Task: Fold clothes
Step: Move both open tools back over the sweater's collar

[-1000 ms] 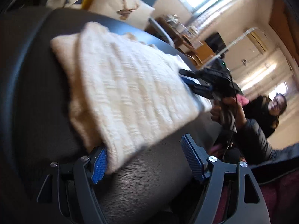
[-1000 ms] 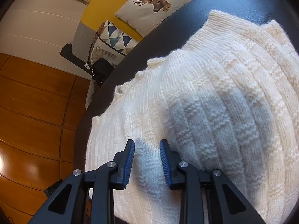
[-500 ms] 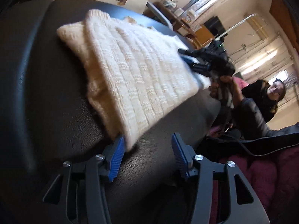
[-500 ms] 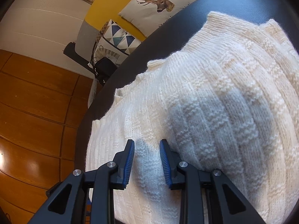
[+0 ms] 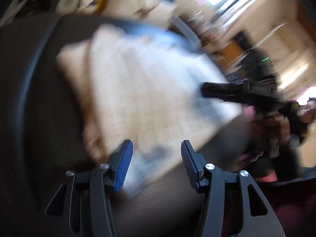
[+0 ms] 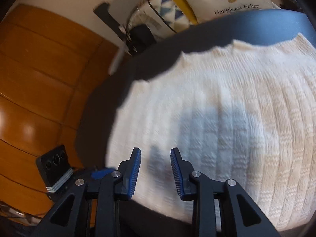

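Folded sweater [image 6: 227, 122] lies on the dark seat [image 5: 167, 203]; both hand-held grippers, left [image 5: 157, 165] and right [image 6: 155, 172], gape empty. Square edges gently.

A cream-white knitted sweater [image 6: 227, 122] with a ribbed, blocky stitch pattern lies folded into a thick, roughly rectangular bundle on a dark leather-like surface [image 6: 256, 25]. It fills the centre and right of the right wrist frame; in the blurred left wrist frame it spans the middle [image 5: 142, 90].
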